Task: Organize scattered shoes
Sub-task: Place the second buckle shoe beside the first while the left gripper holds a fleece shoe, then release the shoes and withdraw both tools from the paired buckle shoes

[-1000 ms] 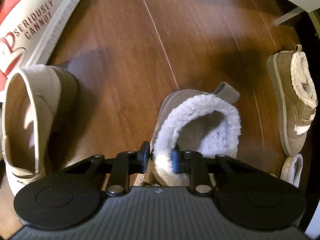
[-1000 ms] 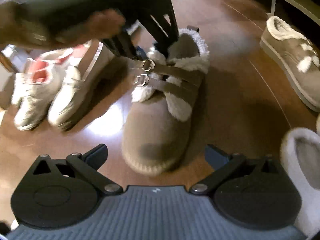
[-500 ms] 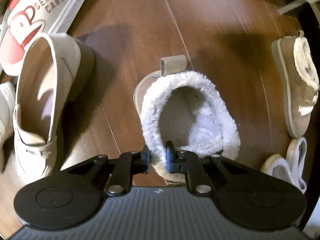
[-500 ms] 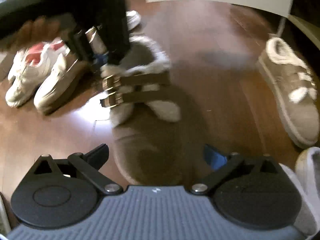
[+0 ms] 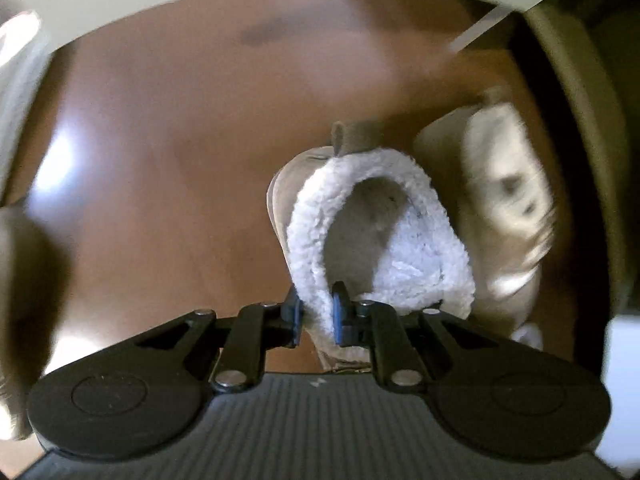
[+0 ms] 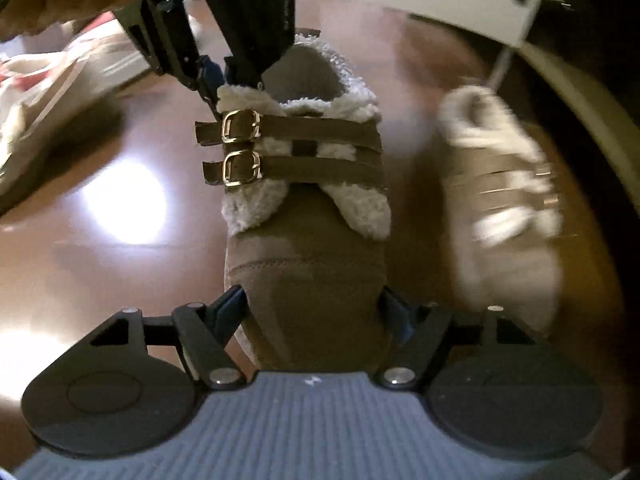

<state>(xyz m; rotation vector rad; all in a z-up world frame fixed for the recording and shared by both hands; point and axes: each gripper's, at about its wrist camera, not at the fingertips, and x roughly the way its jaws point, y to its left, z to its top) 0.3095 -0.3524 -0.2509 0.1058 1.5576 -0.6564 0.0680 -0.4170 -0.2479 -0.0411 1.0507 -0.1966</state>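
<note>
The tan fleece-lined shoe (image 6: 308, 240) is held from 2 ends; the left gripper (image 5: 316, 314) pinches the fleece collar at the side of the shoe's opening, its jaws nearly together on the fleece and now easing apart; the right gripper (image 6: 312, 312) has its jaws on both sides of the toe and they are closing, but I cannot tell if the pads already press the suede.

The matching shoe (image 6: 504, 184) lies on the wooden floor (image 6: 120, 264) at about 2 o'clock from the held shoe, just beside it and pointing nearly the same way; so this pair seems almost put together, and I judge that the held shoe is not yet released. More remains: light-coloured shoes (image 6: 44, 92) lie at 10 o'clock in the right wrist view, not arranged as far as I can see.

Much is hard to read; the matching shoe and the light shoes are blurred; the heel of the held shoe is covered by the left gripper in the right wrist view; whether its sole rests on the floor is not visible; a brownish shape at 9 o'clock in the left view is cut off.
</note>
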